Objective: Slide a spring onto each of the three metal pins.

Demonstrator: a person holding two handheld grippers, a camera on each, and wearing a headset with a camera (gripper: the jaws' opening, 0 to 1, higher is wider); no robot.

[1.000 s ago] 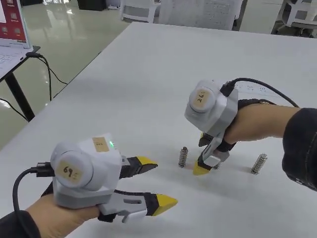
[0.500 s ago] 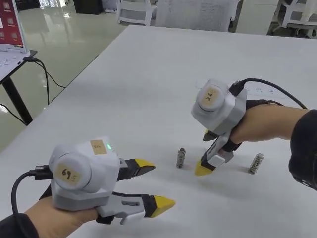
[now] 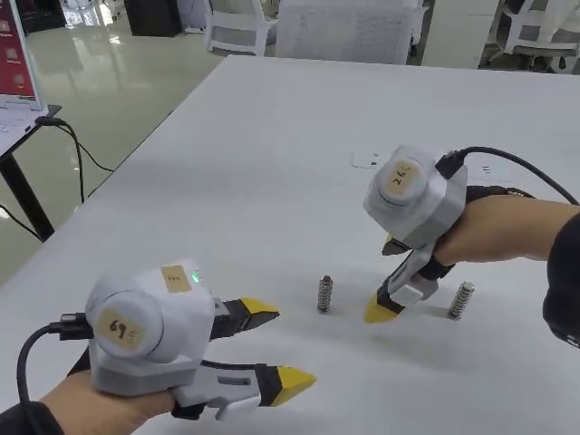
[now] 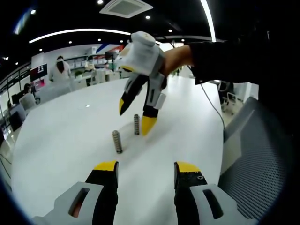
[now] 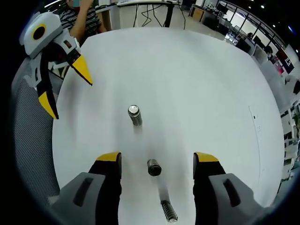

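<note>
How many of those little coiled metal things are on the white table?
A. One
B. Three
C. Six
B: the right gripper view shows three in a row on the table: a far spring, a middle spring and a near spring.

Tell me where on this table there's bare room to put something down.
Bare: the table left of the springs, beyond the left gripper, and the far half beyond the right gripper. Crowded: the spring row, where the right gripper's fingers straddle the middle one.
</note>
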